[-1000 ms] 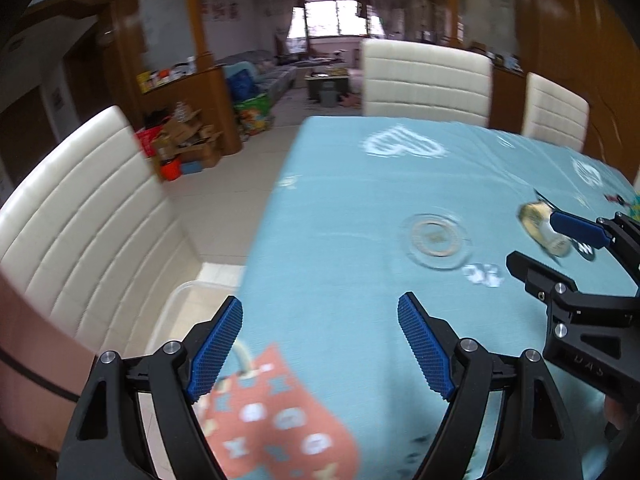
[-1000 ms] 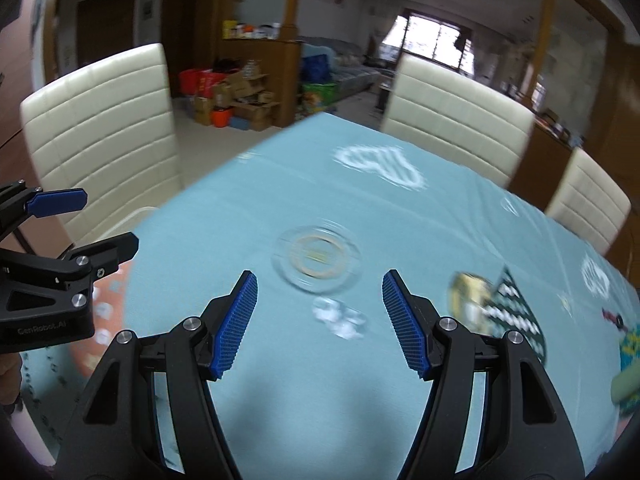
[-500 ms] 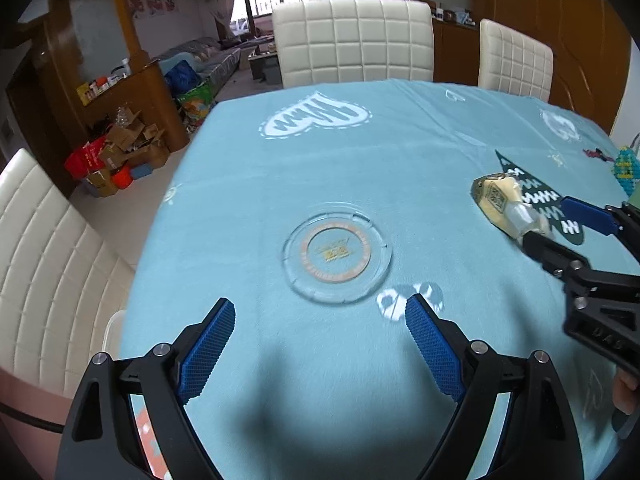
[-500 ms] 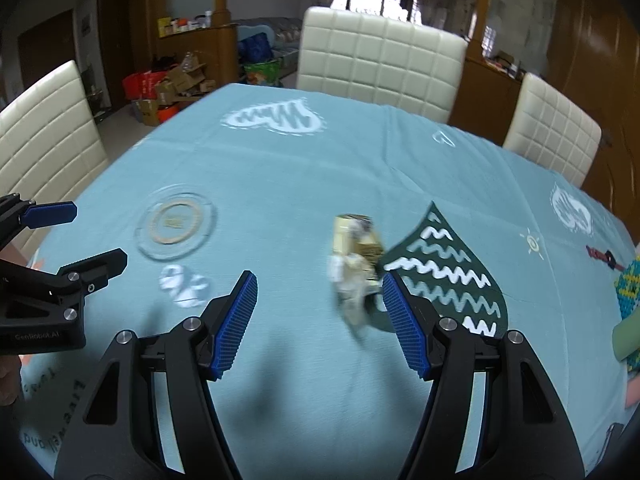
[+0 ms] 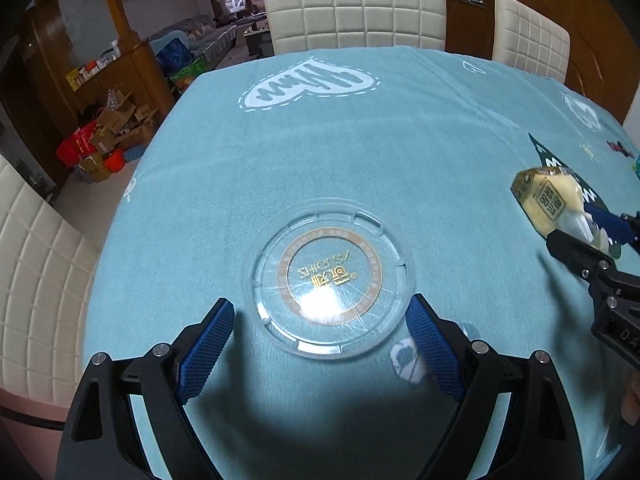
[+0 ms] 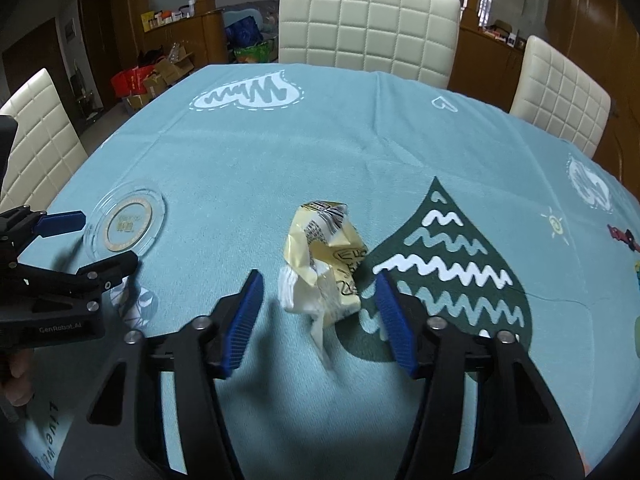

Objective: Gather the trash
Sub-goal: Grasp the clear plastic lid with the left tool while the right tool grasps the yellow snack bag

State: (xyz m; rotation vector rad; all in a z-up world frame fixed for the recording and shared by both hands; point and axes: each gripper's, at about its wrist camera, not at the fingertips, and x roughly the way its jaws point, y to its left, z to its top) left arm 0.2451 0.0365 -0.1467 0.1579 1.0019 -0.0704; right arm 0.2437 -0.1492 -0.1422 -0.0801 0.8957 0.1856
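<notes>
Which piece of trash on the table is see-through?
The round plastic lid with the gold ring; the crumpled yellow wrapper is opaque.

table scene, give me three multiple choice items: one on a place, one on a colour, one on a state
1. Where does the clear plastic lid lie?
A. on a chair
B. on the tablecloth, ahead of the left hand-held gripper
C. on the floor

2. What colour is the crumpled wrapper?
A. yellow and white
B. red
C. black

3. How is the wrapper held?
A. clamped, lifted
B. unheld, lying between the closing jaws of the right hand-held gripper
C. inside a bag

Key: B, lid lies flat on the cloth; A, pale yellow foil; B, gaps show at both pads.
</notes>
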